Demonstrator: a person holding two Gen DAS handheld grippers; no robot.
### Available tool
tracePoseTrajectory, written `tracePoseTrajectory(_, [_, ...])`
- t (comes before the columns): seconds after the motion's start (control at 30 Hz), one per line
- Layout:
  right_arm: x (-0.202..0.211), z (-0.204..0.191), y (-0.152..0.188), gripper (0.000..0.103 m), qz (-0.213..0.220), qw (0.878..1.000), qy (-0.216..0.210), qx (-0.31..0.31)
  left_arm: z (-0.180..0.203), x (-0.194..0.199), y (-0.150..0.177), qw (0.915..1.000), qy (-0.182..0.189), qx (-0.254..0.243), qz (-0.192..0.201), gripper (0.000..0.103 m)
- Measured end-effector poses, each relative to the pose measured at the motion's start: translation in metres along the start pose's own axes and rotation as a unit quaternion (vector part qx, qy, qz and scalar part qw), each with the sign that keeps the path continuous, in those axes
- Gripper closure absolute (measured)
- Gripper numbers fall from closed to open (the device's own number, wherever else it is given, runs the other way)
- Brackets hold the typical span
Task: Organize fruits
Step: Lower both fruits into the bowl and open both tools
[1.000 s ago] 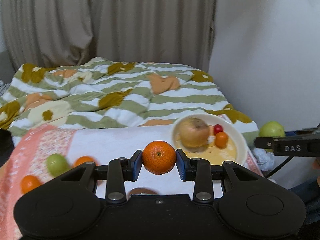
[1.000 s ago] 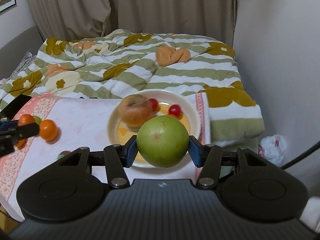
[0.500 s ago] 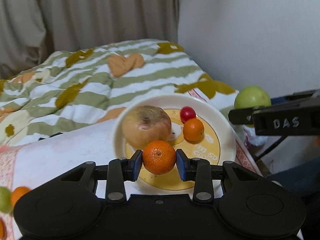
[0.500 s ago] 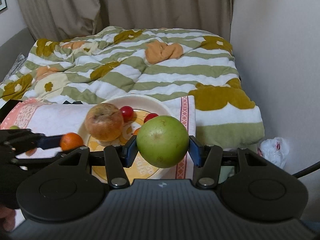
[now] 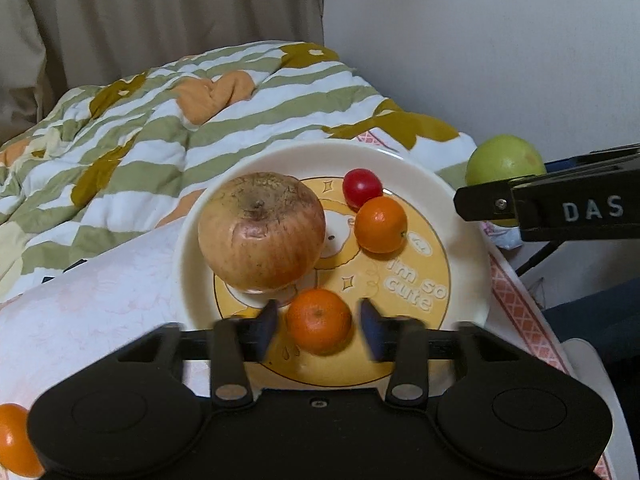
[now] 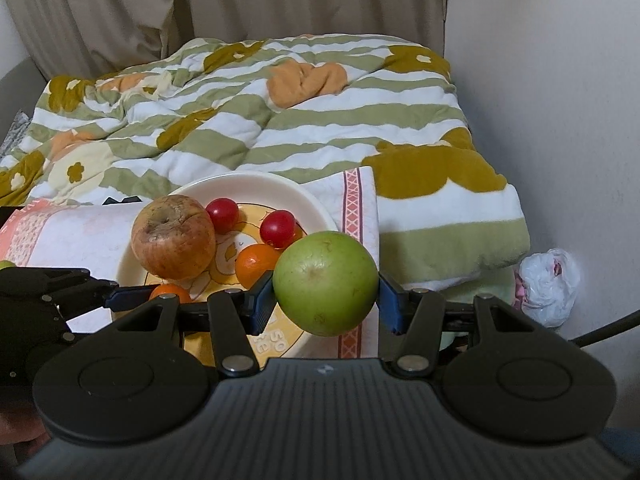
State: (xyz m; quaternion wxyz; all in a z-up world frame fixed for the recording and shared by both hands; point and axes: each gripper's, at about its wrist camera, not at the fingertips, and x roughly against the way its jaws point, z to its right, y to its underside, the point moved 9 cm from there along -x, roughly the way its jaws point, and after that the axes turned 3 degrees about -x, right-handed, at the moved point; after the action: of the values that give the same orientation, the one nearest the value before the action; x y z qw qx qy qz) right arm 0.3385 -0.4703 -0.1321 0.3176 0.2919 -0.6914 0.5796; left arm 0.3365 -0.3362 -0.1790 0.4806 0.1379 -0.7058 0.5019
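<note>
A cream plate (image 5: 280, 152) with a yellow centre holds a large brownish apple (image 5: 260, 232), a cherry tomato (image 5: 362, 186) and a mandarin (image 5: 380, 224). A second mandarin (image 5: 318, 320) rests on the plate's near part between the jaws of my left gripper (image 5: 318, 324). Those jaws are opening, with a gap on each side of the fruit. My right gripper (image 6: 326, 288) is shut on a green apple (image 6: 326, 284) and hovers over the plate's (image 6: 248, 180) right near edge. In the right wrist view two cherry tomatoes (image 6: 278, 228) show.
The plate sits on a pink-and-white towel (image 5: 100, 300) laid over a green-striped quilt (image 6: 280, 128). Another mandarin (image 5: 14, 440) lies at the towel's left. A wall stands close on the right, with a white plastic bag (image 6: 548, 288) on the floor beside it.
My left gripper has swung right and down over the plate, and its jaws have parted from the mandarin, which now rests on the plate. My right gripper has come closer with the green apple.
</note>
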Motion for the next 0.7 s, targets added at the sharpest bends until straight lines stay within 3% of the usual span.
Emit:
tracePoseTrajectory(0.07, [0.001, 0.001, -0.002, 0.034, 0.001, 1.000, 0.001, -0.002, -0.001, 0.007, -0.002, 0.9999, -0.001, -0.001, 0.011, 0.014])
tracePoseTrajectory(0.7, [-0.015, -0.047, 0.014, 0.034, -0.027, 0.998, -0.042, 0.047, -0.029, 0.062, 0.023, 0.9981, -0.054, 0.017, 0.024, 0.006])
